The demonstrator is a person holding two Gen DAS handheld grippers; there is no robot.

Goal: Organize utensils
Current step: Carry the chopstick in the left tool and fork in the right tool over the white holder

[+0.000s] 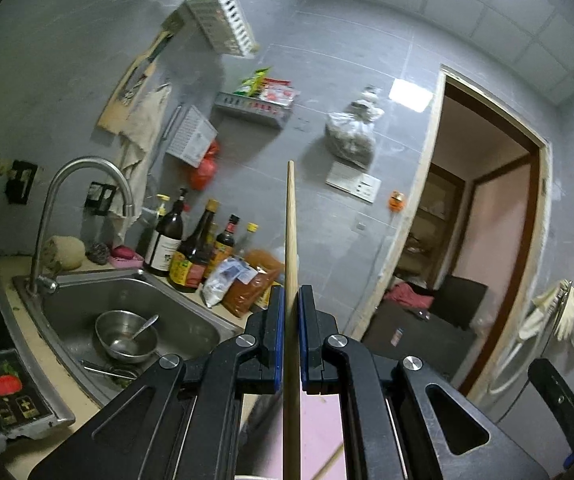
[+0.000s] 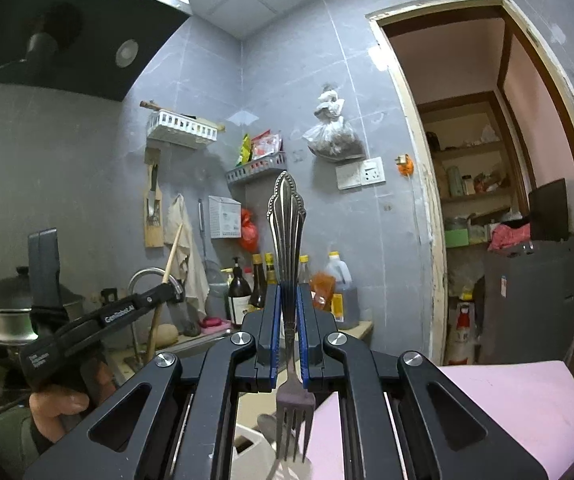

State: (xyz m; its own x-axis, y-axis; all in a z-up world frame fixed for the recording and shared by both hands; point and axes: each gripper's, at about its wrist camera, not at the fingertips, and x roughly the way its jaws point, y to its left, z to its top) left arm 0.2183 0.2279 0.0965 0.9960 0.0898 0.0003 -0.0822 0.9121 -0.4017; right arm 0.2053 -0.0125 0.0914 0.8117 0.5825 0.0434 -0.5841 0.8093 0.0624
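While left gripper [image 1: 291, 300] clamps chopstick [image 1: 290, 240], fork [image 2: 287, 248] pinched, perhaps white holder [image 2: 247, 452] below.

Left tool [image 1: 291, 300] and right tool [image 2: 288, 300] both clamped, raised.

Pale, matt wooden chopstick [image 1: 291, 240]; glossy embossed metal fork [image 2: 287, 248]; dull brushed steel sink [image 1: 159, 304]; matt black plastic left gripper [image 1: 290, 332].

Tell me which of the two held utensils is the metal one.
The fork in the right gripper: silver, with an ornate handle pointing up and tines hanging down. The left gripper holds a plain wooden chopstick.
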